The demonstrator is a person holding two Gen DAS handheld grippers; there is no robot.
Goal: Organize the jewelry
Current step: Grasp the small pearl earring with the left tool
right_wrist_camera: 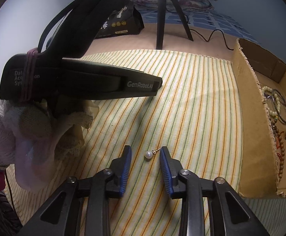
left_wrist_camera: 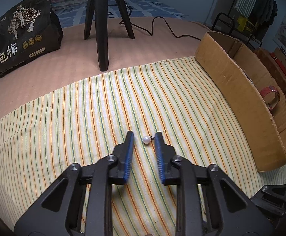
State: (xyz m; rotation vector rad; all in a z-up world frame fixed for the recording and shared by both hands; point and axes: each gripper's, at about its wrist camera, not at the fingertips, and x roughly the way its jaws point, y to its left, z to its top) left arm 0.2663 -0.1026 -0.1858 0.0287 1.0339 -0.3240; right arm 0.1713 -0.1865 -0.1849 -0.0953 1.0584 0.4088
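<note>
Blue-grey walls (left_wrist_camera: 211, 4), perhaps a clothes rack (left_wrist_camera: 247, 19) at right.

Left wrist view: the left gripper (left_wrist_camera: 143, 135) points down at a striped cloth (left_wrist_camera: 64, 122), its blue-padded jaws slightly apart around a small pearl earring (left_wrist_camera: 146, 139) without pressing it. A cardboard box (left_wrist_camera: 241, 90) at the right edge holds a red-strapped watch (left_wrist_camera: 269, 94). A black tripod (left_wrist_camera: 103, 23) stands at top centre, a dark snack bag (left_wrist_camera: 23, 35) upper left.

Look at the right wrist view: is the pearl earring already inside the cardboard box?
No, the pearl earring lies on the striped cloth, outside the cardboard box.
</note>
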